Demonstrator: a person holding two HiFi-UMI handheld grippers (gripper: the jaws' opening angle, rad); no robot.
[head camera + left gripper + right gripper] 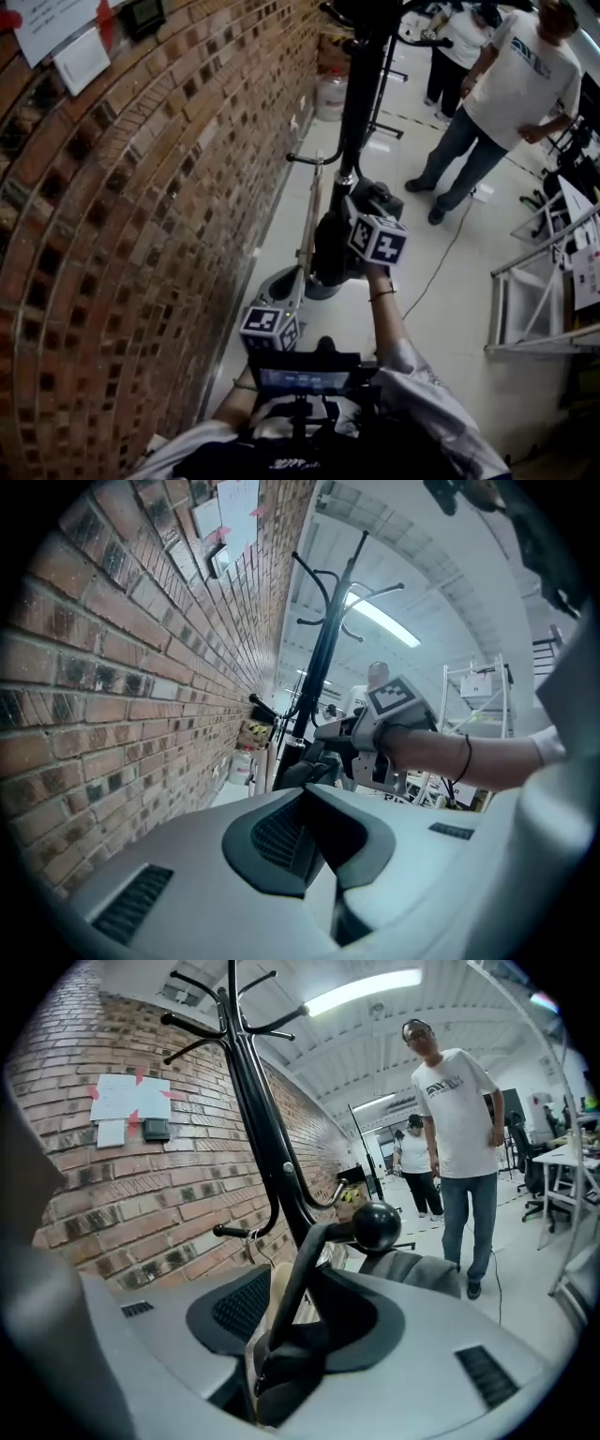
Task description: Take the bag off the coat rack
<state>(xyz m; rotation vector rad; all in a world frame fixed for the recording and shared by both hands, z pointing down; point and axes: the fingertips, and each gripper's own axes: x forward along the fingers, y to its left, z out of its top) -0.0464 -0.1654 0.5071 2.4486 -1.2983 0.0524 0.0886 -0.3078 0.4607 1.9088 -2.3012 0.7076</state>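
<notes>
Closest in, my right gripper (286, 1312) was pinching the bag's (330, 248) dark strap (314, 1260), which ran straight up over the coat rack's (361, 94) ball-tipped hook (375, 1225), while my left gripper (305, 827), jaws pressed together on nothing, sat lower and farther off.

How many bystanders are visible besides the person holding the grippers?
2. A person in a white T-shirt and jeans stands near the coat rack; a person in a white top and dark trousers stands farther back. Others may be hidden.

Black coat rack (362, 94), reddish brick wall (141, 234)
</notes>
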